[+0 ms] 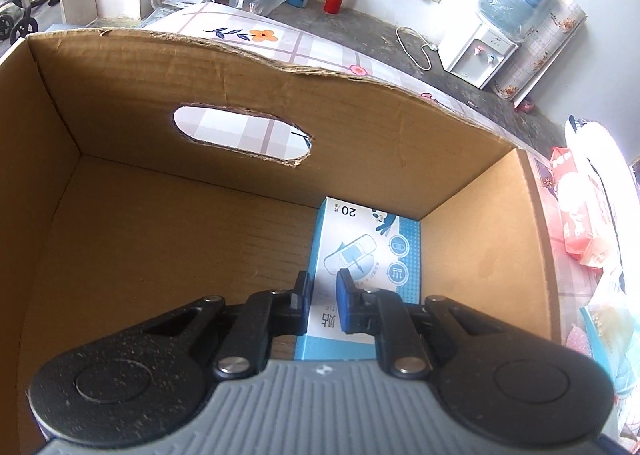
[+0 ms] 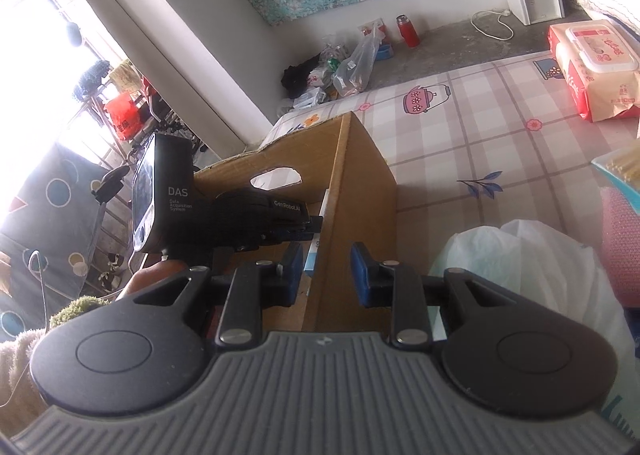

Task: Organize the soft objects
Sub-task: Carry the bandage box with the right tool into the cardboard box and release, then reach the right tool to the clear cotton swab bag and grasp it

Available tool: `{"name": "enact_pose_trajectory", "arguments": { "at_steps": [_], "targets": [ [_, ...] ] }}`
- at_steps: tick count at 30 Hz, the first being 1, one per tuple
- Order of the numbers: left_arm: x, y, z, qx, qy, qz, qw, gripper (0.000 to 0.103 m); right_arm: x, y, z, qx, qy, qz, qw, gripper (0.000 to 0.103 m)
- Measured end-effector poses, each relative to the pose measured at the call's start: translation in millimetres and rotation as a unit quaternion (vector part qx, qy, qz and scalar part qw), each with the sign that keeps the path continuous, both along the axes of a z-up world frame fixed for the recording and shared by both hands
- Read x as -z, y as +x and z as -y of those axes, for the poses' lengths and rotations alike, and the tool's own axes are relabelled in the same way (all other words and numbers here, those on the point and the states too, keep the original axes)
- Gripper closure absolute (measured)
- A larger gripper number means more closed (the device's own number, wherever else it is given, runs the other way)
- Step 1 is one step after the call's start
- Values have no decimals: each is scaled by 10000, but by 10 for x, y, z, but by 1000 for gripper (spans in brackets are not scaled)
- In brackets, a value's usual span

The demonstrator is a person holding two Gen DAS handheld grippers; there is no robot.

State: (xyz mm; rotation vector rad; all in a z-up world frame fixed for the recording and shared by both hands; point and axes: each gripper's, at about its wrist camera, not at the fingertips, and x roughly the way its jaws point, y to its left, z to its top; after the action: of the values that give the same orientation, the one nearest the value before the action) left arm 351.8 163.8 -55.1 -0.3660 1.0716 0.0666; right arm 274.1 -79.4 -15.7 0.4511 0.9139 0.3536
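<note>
the left tongs [image 1: 323, 291] are inside the cardboard box [image 1: 400, 143], and their blue pads are pinched on the thin edge of a small blue packet [image 1: 366, 247]. the packet stands up against the box's right wall, with its bottom near the box floor, so it looks ready to be let go. holding it by the thin edge lets it slide down next to the wall and leaves the rest of the box free for more things. the right tongs [image 2: 326, 273] wait just outside the box, partly open, with nothing between the pads. a white soft bag [image 2: 520, 275] lies close to them on the checked tabletop [image 2: 480, 135], so it may be the next pick. a pink wipes pack [image 2: 592, 67] sits farther back.
</note>
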Motion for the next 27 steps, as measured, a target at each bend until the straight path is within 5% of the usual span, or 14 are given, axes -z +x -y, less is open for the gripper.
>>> {"name": "enact_pose_trajectory", "arguments": {
  "at_steps": [2,6,12,17,20,23,27],
  "targets": [
    [-5,-33,39,6,-11,16,10000,81,-10,-49,54,32,30,12,10000,77],
    [-39,-72,22,-72,36,-41,10000,45,-32,-145,151,138,-9,51,9999,77],
    [-424,-337,-23,-24,229,331,9992,17,-136,-350,328,290,-40,251,9993,76],
    [-881,-740,-64,-44,112,1105,9938,5,-280,-597,594,437,-27,493,9978,74],
    [-1172,-884,-62,-72,-330,1433,9891,0,-366,-741,866,639,-23,610,9961,73],
    [-1454,-845,115,267,-462,1439,9882,0,-445,-851,1229,981,-64,689,9928,72],
    [-1703,-814,607,998,-145,1873,9771,0,-487,-824,1740,1487,-310,663,9862,70]
  ]
}}
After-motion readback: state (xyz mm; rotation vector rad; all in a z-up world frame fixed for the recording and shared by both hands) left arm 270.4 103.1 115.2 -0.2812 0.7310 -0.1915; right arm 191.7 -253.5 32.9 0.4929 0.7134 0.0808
